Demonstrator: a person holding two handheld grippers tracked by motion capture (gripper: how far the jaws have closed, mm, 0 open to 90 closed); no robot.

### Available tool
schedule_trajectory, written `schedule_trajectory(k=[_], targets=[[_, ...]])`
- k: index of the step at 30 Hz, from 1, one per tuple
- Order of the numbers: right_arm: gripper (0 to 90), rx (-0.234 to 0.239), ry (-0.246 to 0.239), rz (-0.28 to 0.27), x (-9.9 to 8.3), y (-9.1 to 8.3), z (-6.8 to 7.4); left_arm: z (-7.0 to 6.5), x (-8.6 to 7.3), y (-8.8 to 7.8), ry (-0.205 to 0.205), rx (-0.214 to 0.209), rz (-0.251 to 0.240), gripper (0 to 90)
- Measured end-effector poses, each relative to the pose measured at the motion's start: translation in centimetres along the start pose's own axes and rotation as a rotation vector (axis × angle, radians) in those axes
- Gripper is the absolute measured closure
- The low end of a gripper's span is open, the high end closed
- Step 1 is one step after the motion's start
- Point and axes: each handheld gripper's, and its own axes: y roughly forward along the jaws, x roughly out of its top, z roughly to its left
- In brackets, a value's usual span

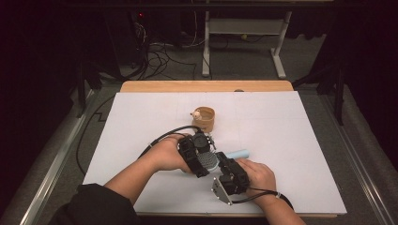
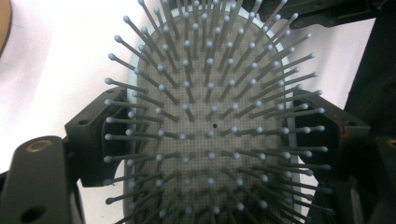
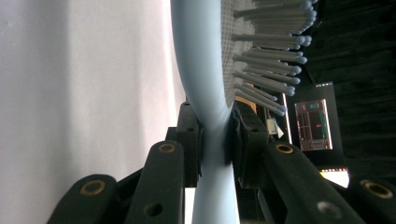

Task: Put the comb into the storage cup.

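Right gripper (image 1: 224, 167) clamped on brush (image 1: 210, 161) at the neck, pads (image 3: 190, 140) tight on both flat faces where handle met head. Left gripper (image 1: 202, 157) closed across the head's width, a pad (image 2: 100, 135) on each rim edge, bristles toward its camera. Brush thus pinned between both grippers, above the table (image 1: 291, 140) near its front middle, pale blue handle end (image 1: 240, 153) poking out toward the right. Farther back: tan cup (image 1: 204, 119), small white figure on its rim.
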Motion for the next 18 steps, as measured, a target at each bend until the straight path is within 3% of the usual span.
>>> schedule_trajectory(k=[7,18], targets=[[77.4,0.011,-0.009,-0.001,0.03,0.02,0.02,0.01,-0.07,-0.17,0.003,0.006,-0.004,18.9],[77.5,0.01,0.001,0.011,-0.21,0.16,-0.17,-0.02,-0.4,-0.95,0.02,0.007,-0.031,7.0]])
